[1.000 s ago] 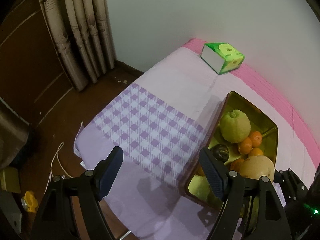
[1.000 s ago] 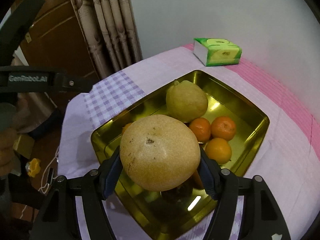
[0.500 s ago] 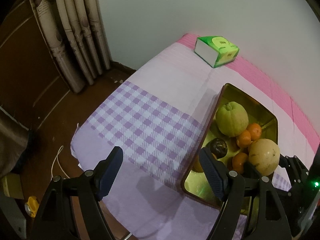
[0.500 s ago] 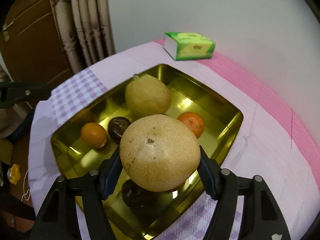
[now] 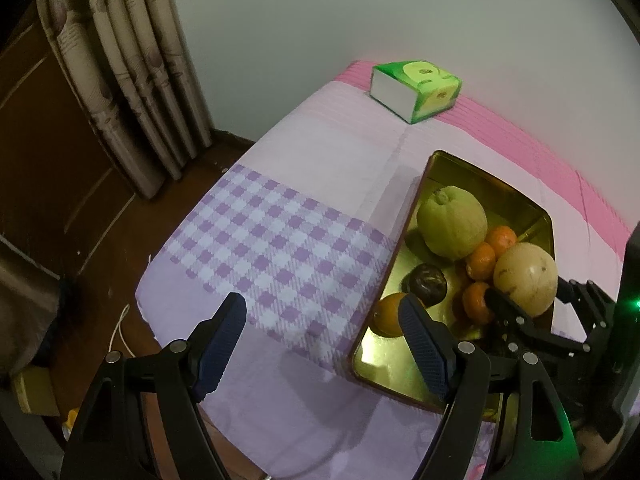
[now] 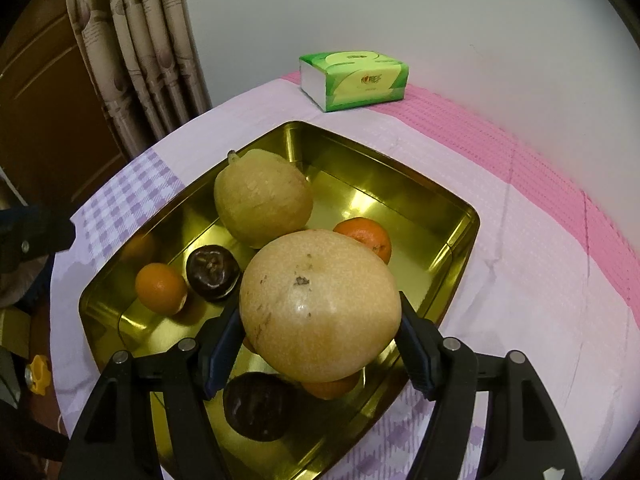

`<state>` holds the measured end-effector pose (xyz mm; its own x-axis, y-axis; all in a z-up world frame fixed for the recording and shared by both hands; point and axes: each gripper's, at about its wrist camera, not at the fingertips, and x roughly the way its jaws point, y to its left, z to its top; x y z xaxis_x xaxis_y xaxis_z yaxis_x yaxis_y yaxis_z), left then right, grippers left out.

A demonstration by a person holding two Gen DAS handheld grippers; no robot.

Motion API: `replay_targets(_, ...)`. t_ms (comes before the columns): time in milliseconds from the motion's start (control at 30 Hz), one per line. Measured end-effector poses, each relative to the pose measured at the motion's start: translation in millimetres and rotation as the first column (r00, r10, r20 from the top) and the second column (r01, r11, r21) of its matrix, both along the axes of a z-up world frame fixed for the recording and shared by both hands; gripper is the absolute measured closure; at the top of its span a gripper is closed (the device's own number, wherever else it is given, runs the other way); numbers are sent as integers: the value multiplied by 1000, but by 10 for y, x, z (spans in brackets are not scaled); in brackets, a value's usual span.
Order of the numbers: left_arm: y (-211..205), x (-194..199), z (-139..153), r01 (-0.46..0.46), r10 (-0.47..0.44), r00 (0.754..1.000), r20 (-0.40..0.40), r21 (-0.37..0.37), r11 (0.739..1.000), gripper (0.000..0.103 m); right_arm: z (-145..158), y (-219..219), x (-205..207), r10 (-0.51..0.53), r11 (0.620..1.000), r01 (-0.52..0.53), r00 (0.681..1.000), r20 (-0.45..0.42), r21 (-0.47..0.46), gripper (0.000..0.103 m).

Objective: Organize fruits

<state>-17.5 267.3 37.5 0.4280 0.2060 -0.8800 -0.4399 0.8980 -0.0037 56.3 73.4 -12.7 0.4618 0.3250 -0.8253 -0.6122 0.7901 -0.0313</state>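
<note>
While the right claw [image 6: 320, 344] grips the big round tan pear [image 6: 320, 304] over the shiny gold metal tray [image 6: 460, 240] already holding fruit, the left claw [image 5: 320, 344] hangs open, empty.

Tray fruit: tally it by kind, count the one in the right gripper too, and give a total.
Oranges: 4
Dark round fruits: 2
Big pale fruits: 2, one held in the right gripper
Total: 8
</note>
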Motion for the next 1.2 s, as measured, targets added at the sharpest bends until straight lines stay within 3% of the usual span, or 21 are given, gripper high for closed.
replay_targets(333,-194,12,26,59,-60,998,5,42,997,24,16,-10,20,-20,1000,19,1000,8,11,35)
replay_targets(733,-332,14,17,99,-98,995,-13,67,993,24,232,-208,-134,-67,996,65,997,27,57,14)
replay_targets(833,-366,19,6,107,-106,994,-21,71,992,24,287,-291,-209,-88,995,86,996,24,58,3)
replay_targets(1200,-453,13,0,125,-122,992,-33,84,989,24,235,-470,-552,-96,995,96,995,23,24,0)
